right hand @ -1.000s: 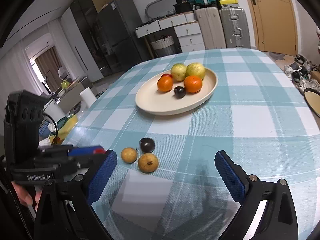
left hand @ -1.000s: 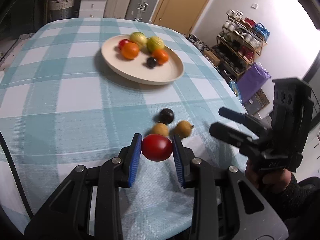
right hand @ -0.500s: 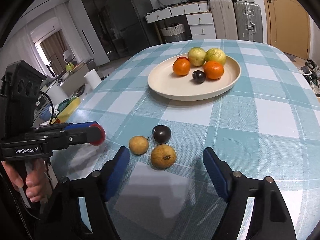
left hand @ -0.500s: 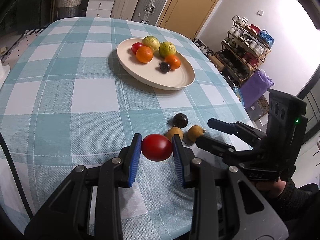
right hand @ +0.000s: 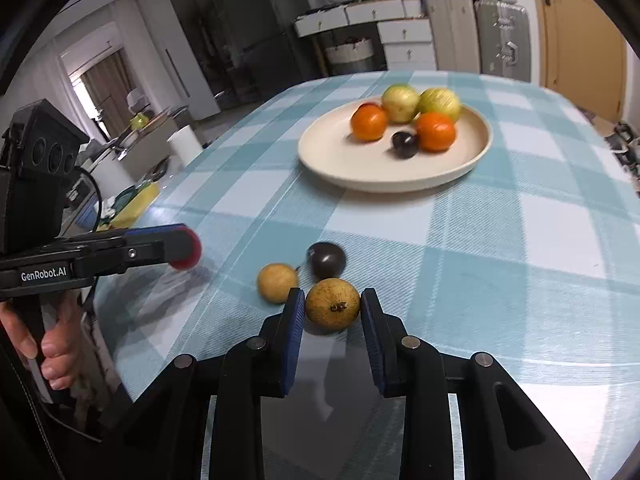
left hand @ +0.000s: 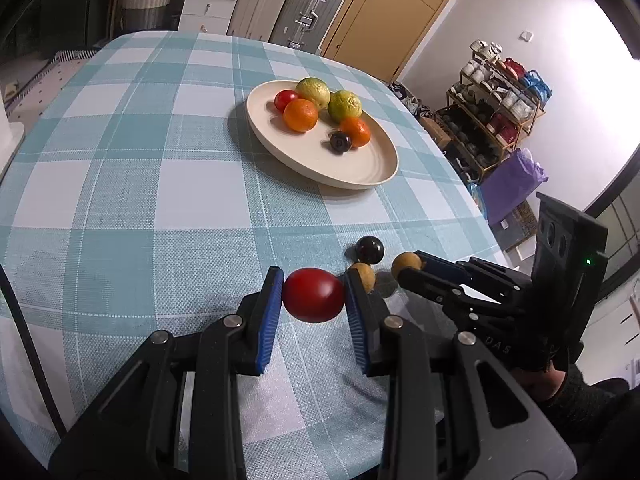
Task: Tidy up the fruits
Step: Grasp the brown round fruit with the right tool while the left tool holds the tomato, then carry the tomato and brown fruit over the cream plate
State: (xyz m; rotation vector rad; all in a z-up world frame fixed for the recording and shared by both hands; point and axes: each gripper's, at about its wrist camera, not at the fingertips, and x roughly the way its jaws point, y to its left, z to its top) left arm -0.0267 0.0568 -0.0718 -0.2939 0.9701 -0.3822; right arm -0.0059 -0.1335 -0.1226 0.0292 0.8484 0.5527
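Left gripper clenched on red fruit, lifted off tablecloth. Right gripper closing; brown fruit between pads, contact hard to judge. Second brown fruit, dark plum just beyond. Plate farther; fruit there blurred, red one half hidden.

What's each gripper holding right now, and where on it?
Left gripper: red fruit, pinched at its two sides, off the cloth. Right gripper: fingers closing around the tan fruit at its sides, on the table.
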